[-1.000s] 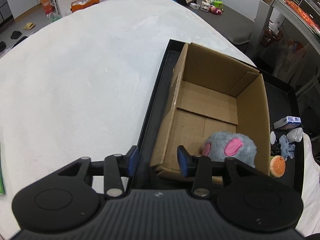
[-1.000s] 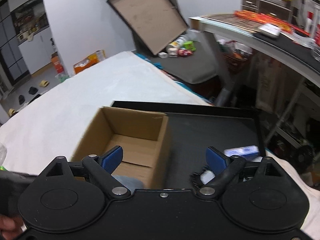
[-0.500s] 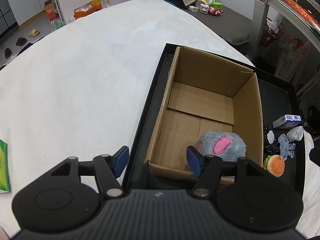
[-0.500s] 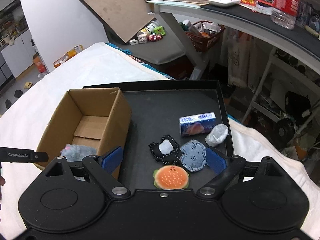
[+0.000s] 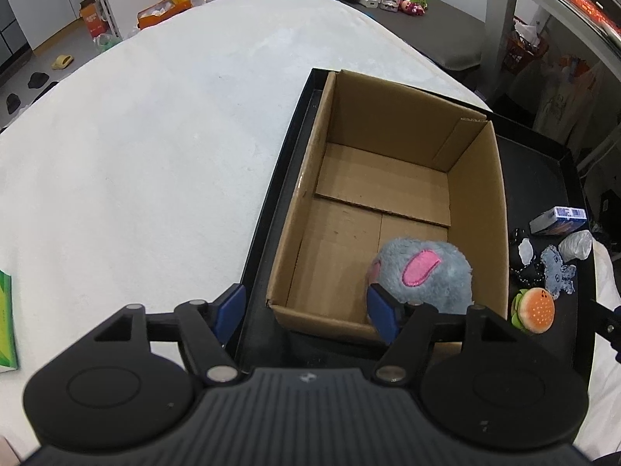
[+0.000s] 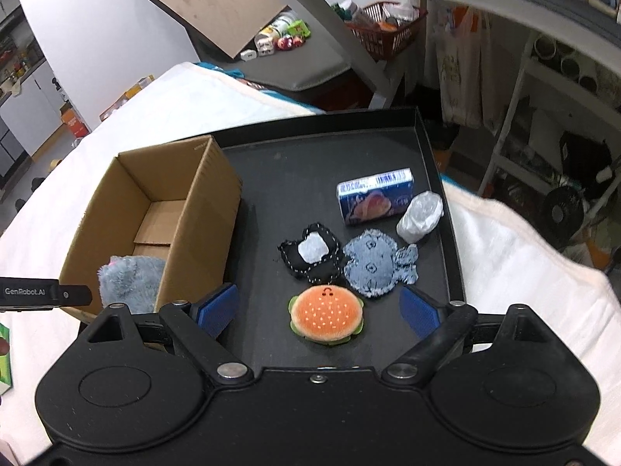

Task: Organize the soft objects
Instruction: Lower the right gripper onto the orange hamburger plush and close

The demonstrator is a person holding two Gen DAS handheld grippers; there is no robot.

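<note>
An open cardboard box (image 5: 481, 178) (image 6: 202, 209) stands at the left of a black tray (image 6: 322, 167) (image 5: 543, 178). A grey plush with pink ears (image 5: 423, 268) (image 6: 130, 275) lies inside it at the near end. My left gripper (image 5: 306, 308) is open and empty above the box's near left corner. My right gripper (image 6: 318, 308) is open and empty, just above a plush burger (image 6: 326, 314) (image 5: 533, 310). Beyond the burger lie a black patch toy (image 6: 310, 254) and a blue denim fish (image 6: 372, 266).
A blue tissue pack (image 6: 376, 200) and a crumpled white bag (image 6: 419, 215) lie at the tray's far right. The tray rests on a white blanket (image 5: 155, 136). A green book (image 5: 6, 318) lies at the left edge. Shelves and clutter stand beyond.
The right gripper has tilted down and come in over the tray, so the burger now sits between its fingers. The left gripper has opened wider and drawn back from the box.
</note>
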